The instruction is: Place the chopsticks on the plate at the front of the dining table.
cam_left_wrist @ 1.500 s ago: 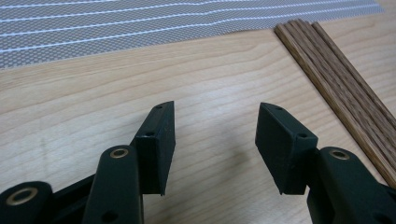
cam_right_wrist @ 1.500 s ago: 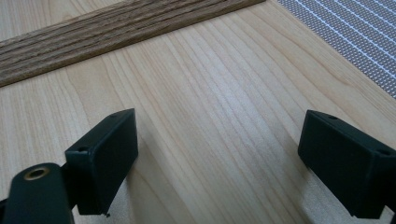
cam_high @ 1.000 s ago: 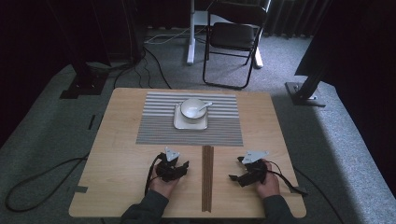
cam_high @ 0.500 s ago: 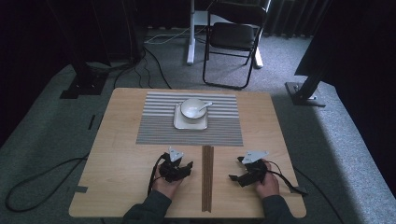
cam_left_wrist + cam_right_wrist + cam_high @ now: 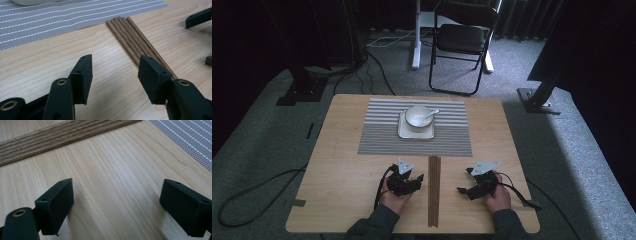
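So I've got both grippers down low on the near half of the wooden table (image 5: 337, 165), with a bundle of brown wooden chopsticks (image 5: 433, 190) lying between them, running straight away from me. My left gripper (image 5: 414, 181) sits just beside the bundle on its left, jaws spread wide with nothing between them — in the left gripper view the chopsticks (image 5: 132, 45) pass right by the far jaw, partly hidden behind it. My right gripper (image 5: 465, 187) is on the other side, a bit farther off from the sticks, jaws also wide apart over bare wood, gripping nothing.

Past the chopsticks' far end is a grey striped placemat (image 5: 382, 137). On it sits a white square plate (image 5: 404, 133), and on the plate a white bowl (image 5: 417, 116) with a white spoon (image 5: 431, 114) resting in it, handle poking out over the rim to the right. Can't tell if there's anything else in the bowl.
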`<state>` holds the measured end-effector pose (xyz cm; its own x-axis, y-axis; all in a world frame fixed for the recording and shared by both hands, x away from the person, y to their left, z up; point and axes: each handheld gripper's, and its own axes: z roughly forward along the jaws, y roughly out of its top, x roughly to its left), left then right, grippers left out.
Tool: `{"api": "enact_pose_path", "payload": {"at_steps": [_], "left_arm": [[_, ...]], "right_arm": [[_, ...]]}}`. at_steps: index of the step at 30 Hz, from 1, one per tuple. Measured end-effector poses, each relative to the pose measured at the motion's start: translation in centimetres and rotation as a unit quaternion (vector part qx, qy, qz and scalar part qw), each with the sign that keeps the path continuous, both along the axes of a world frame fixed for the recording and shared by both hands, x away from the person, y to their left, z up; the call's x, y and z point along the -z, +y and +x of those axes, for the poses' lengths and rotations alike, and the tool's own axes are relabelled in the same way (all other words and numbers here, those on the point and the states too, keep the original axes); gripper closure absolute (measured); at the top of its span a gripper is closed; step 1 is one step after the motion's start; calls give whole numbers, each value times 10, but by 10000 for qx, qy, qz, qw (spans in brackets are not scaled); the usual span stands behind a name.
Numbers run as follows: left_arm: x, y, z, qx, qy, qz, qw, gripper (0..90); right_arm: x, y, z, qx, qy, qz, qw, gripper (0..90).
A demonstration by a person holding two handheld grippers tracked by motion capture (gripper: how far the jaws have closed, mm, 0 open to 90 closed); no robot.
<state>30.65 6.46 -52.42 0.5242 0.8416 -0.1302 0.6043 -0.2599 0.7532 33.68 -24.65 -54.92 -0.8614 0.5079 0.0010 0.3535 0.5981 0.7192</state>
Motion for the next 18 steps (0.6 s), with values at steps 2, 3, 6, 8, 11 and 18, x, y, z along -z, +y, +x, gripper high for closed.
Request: {"api": "enact_pose_path", "payload": {"at_steps": [2, 3, 6, 8, 11, 18], "left_arm": [[0, -2, -1, 26, 6, 10, 10000, 456], [1, -3, -1, 45, 7, 17, 10000, 456], [1, -5, -2, 76, 26, 14, 10000, 456], [1, -7, -2, 101, 27, 25, 9999, 455], [2, -10, -4, 145, 47, 23, 9999, 455], [5, -19, -8, 302, 81, 46, 9995, 452]], "right_arm": [[0, 0, 0, 2, 0, 3, 10000, 115], [0, 0, 0, 2, -1, 3, 10000, 115], [0, 0, 0, 1, 0, 3, 10000, 115], [0, 0, 0, 2, 0, 3, 10000, 115], [0, 0, 0, 1, -1, 3, 10000, 115], [0, 0, 0, 3, 4, -1, 10000, 115]]}}
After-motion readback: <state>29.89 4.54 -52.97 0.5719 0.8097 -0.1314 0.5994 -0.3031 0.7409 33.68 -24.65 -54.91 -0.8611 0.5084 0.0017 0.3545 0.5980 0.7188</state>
